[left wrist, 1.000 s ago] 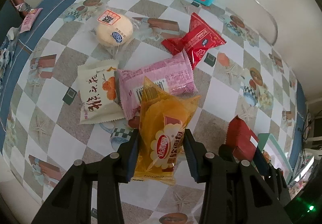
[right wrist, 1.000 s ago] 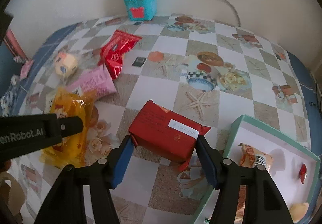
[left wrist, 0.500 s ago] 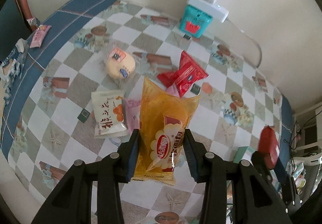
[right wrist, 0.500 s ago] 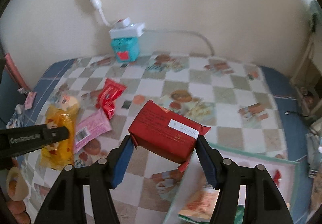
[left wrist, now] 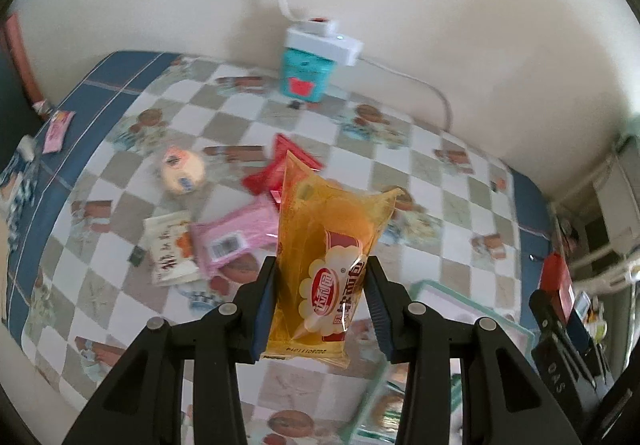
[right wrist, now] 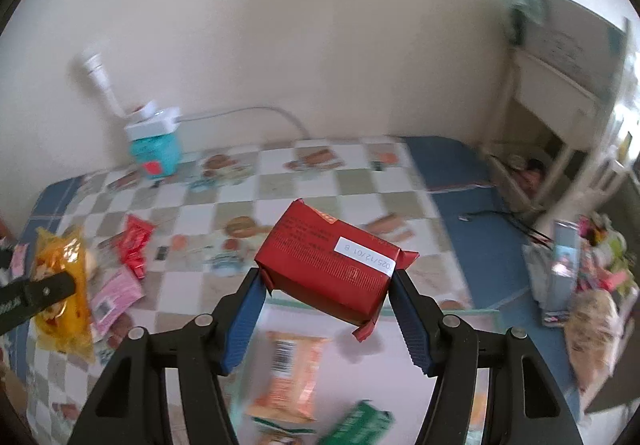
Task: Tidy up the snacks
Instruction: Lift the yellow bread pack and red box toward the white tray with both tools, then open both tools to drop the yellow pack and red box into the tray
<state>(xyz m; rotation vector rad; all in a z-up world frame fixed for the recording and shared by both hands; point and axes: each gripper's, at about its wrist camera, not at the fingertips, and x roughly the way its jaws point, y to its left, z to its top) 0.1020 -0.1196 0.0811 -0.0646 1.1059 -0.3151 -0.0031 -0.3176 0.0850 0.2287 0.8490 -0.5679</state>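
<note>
My left gripper (left wrist: pixel 322 303) is shut on a yellow bread packet (left wrist: pixel 332 253), held upright above the checkered table. My right gripper (right wrist: pixel 326 309) is shut on a red snack block (right wrist: pixel 328 269) with a white date label, held over a green-rimmed box (right wrist: pixel 480 315). An orange packet (right wrist: pixel 290 377) and a green packet (right wrist: pixel 360 425) lie inside that box. On the table lie a pink packet (left wrist: pixel 230 237), a white packet (left wrist: pixel 170 251), a red wrapper (left wrist: pixel 266 175) and a round bun (left wrist: pixel 182 169). The box's corner (left wrist: pixel 440 295) shows in the left wrist view.
A teal box with a white power strip (left wrist: pixel 310 65) on top stands by the back wall, its cable trailing right. A small pink packet (left wrist: pixel 56 127) lies at the table's left edge. Clutter and a white frame (right wrist: pixel 560 105) stand to the right of the table.
Both grippers have risen with their packets, so the table looks farther away. The right gripper has moved over the box; the left one now has the box's corner in view.
</note>
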